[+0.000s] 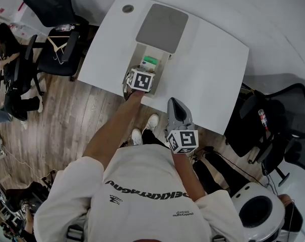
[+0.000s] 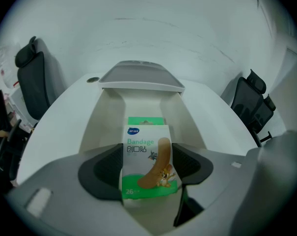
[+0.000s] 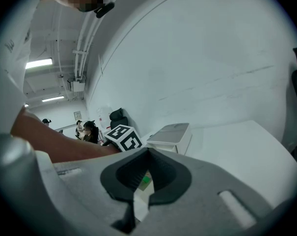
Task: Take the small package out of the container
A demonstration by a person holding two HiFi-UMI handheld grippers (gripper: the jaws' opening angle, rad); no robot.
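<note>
A small white-and-green bandage package stands upright in the open white container on the white table. A second green package stands right behind it. My left gripper reaches into the container, its jaws wide on either side of the front package, whose edges reach the dark pads; no firm press shows. My right gripper hangs off the table's near edge with its jaws together and nothing in them. The right gripper view looks toward the container.
The container's grey lid is folded back at its far end. A round cable hole lies at the table's far left corner. Black office chairs stand left and right of the table. People sit in the background at the left.
</note>
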